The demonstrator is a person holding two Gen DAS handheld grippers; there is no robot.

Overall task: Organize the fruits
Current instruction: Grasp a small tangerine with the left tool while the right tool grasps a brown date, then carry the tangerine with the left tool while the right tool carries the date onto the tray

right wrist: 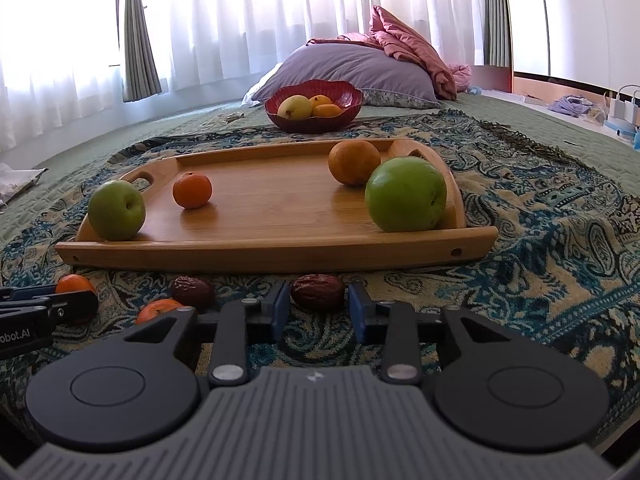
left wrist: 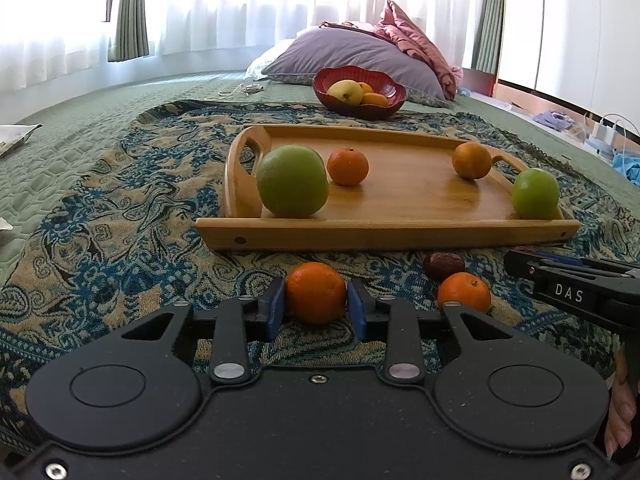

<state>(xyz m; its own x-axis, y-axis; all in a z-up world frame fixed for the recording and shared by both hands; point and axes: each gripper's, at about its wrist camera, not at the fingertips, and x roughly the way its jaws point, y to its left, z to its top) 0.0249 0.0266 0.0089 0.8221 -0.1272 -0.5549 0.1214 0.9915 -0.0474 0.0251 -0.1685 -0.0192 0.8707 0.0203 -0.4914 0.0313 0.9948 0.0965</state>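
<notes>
The left tongs (left wrist: 316, 304) clamp a firm, light tangerine (left wrist: 315, 292) across its middle, while the right tongs (right wrist: 318, 306) close on a soft, wrinkled date (right wrist: 317, 291), both just short of the tray (left wrist: 384, 234).

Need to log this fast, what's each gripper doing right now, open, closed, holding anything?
Left gripper: closed on a mandarin lying on the blanket.
Right gripper: closed on a red date, still on the blanket.
</notes>
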